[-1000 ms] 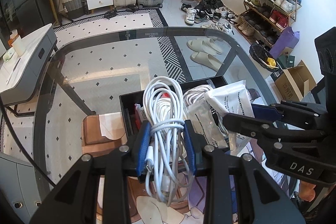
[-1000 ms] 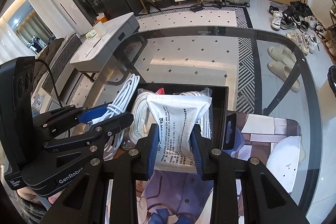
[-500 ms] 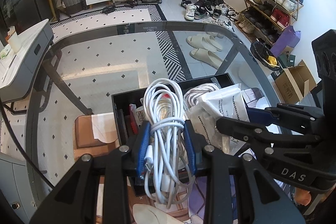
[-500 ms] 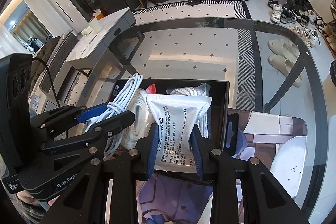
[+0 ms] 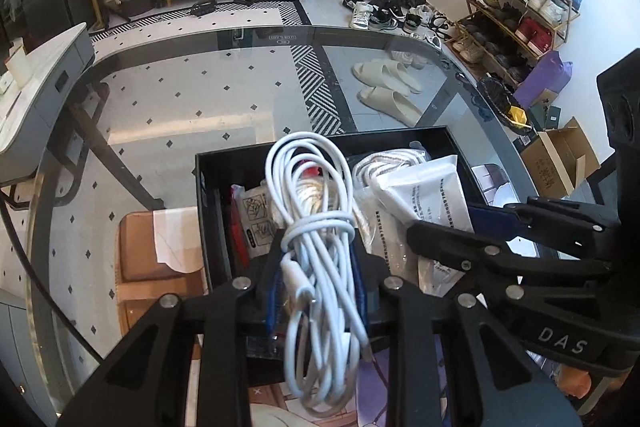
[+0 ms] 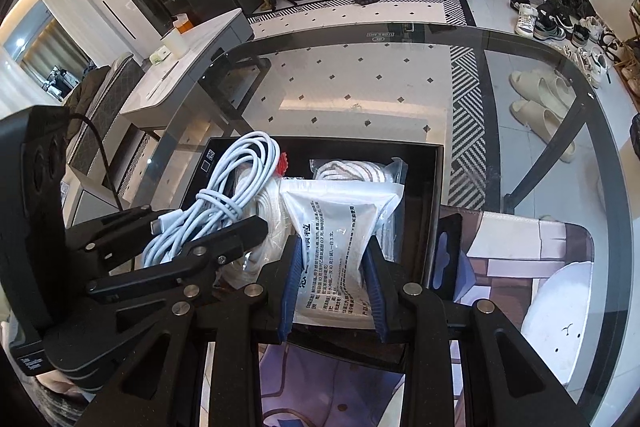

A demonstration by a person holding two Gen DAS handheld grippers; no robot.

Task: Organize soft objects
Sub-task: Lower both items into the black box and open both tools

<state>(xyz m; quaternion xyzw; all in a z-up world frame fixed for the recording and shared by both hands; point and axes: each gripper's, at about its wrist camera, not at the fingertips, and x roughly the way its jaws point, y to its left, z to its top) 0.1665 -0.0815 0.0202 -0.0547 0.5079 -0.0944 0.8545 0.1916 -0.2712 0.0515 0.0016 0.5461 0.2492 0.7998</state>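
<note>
My left gripper (image 5: 318, 281) is shut on a coiled white cable (image 5: 316, 227), whose loops hang above the near half of a black open box (image 5: 280, 153). My right gripper (image 6: 334, 277) is shut on a white printed sachet (image 6: 340, 223) held over the same black box (image 6: 434, 187). Each gripper shows in the other's view: the right gripper (image 5: 436, 223) to the right with the sachet (image 5: 424, 199), the left gripper (image 6: 208, 227) to the left with the cable (image 6: 224, 195). Inside the box lie a bagged white rope (image 6: 356, 169) and small packets (image 5: 254, 215).
The box stands on a glass table (image 5: 180, 99) whose far edge curves around. A printed mat (image 6: 520, 247) with a white round shape lies right of the box. A brown stool (image 5: 156, 267) shows under the glass at left.
Both grippers have sunk toward the box with their loads still held; the box now fills more of each view and sits closer under the cable and the sachet.
</note>
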